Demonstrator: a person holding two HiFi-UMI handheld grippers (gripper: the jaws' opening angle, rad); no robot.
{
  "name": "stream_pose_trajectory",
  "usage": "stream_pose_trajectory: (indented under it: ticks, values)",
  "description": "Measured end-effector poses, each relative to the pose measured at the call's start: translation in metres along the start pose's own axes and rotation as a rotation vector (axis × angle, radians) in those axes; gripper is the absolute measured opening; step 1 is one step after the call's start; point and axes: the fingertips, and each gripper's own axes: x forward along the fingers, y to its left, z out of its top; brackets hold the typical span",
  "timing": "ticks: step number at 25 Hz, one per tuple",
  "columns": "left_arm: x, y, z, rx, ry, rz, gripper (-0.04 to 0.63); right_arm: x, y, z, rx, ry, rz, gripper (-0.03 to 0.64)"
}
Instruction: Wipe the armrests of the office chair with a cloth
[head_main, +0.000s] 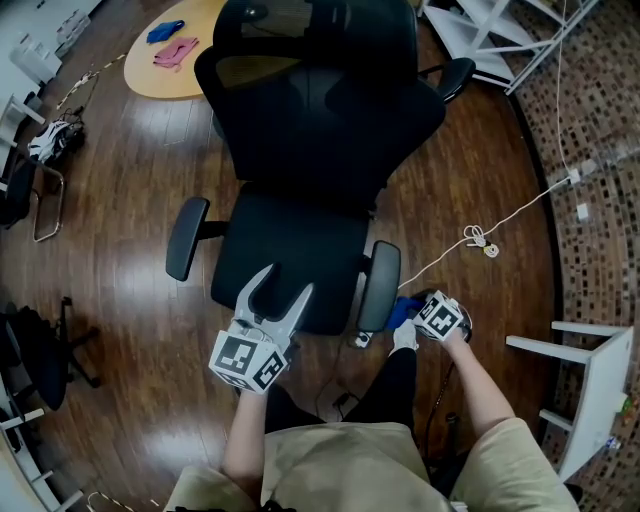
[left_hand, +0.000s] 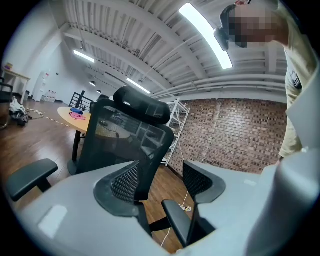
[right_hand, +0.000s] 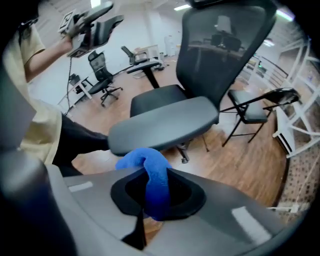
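Right gripper (right_hand: 157, 192) clamps blue cloth (right_hand: 150, 170), seemingly against the armrest (head_main: 380, 285) end; left gripper (head_main: 285, 283) gapes over seat (head_main: 290, 245) edge.

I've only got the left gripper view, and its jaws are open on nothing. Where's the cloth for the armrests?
Observer: The blue cloth is pinched in the right gripper's jaws.
Operator: Is it at an armrest?
Observer: In the head view, the right gripper sits just beside the front end of the armrest on the person's right. I can't tell whether the cloth touches it.
Operator: And where's my gripper?
Observer: From the head view, the left gripper appears over the front of the seat, between the two armrests.
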Motion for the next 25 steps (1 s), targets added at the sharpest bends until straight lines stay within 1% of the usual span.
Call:
stream_pose_trajectory:
  ticks: [2, 4, 9, 11, 13, 15, 18, 19, 20, 22, 24, 25]
  values:
    - [0.0, -0.002, 0.0, 0.0, 0.005, 0.0, 0.256, -0.007, -0.037, 0.02, 0.061, -0.045, -0.072, 0.02]
    - [-0.001, -0.001, -0.004, 0.001, 0.003, -0.003, 0.256, -0.01, -0.07, 0.043, 0.094, -0.074, -0.137, 0.021]
    - [-0.005, 0.001, -0.004, 0.002, 0.009, 0.013, 0.256, -0.009, -0.134, 0.09, 0.113, -0.086, -0.274, 0.02]
    - [-0.005, 0.002, -0.003, 0.003, 0.014, 0.023, 0.256, -0.006, -0.143, 0.113, 0.08, -0.093, -0.286, 0.021]
    - [-0.007, 0.006, -0.005, 0.003, 0.016, 0.03, 0.256, 0.004, -0.137, 0.14, 0.002, -0.096, -0.253, 0.02]
    - [-0.008, 0.012, -0.011, 0.008, 0.019, 0.033, 0.256, 0.019, -0.121, 0.161, -0.106, -0.078, -0.191, 0.02]
    - [-0.005, 0.018, -0.023, 0.021, 0.038, 0.028, 0.256, 0.032, -0.099, 0.169, -0.266, -0.001, -0.103, 0.02]
    - [-0.003, 0.019, -0.028, 0.022, 0.043, 0.023, 0.256, 0.032, -0.091, 0.17, -0.307, 0.012, -0.054, 0.02]
    - [-0.001, 0.021, -0.033, 0.02, 0.046, 0.019, 0.256, 0.033, -0.079, 0.171, -0.346, 0.018, 0.018, 0.02]
    - [0.003, 0.026, -0.043, 0.013, 0.052, 0.018, 0.256, 0.034, -0.044, 0.163, -0.452, 0.06, 0.212, 0.02]
    - [0.007, 0.034, -0.054, 0.006, 0.059, 0.016, 0.256, 0.032, -0.004, 0.145, -0.582, 0.154, 0.432, 0.02]
    - [0.009, 0.038, -0.06, 0.001, 0.062, 0.012, 0.256, 0.029, 0.011, 0.138, -0.631, 0.206, 0.526, 0.02]
